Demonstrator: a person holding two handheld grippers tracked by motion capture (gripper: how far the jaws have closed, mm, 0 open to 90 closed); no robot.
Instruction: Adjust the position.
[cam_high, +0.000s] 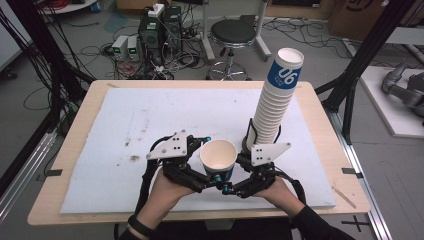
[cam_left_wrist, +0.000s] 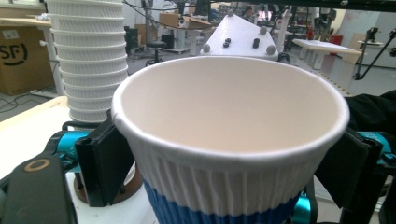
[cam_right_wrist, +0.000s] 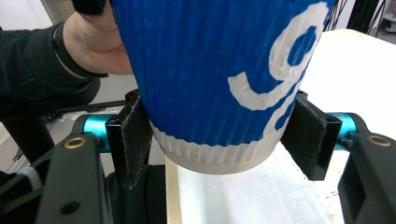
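— Nearest the table edge? 
— Single white-and-blue ribbed paper cup (cam_high: 218, 159), upright, lifted clear of the white foam mat (cam_high: 125, 130). Pinched from both sides: left gripper (cam_high: 206, 176) clamped on the wall below the rim, right gripper (cam_right_wrist: 219, 135) clamped near the base.

— Farther back? 
— Tall leaning stack of matching ribbed cups (cam_high: 274, 100), just behind the right hand (cam_high: 280, 191).

— Progress? 
— Probably one cup separated already; setting down left, plus many stacked cups untouched.

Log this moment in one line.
right claw: shut on paper cup | left claw: beside cup | cup stack: upright
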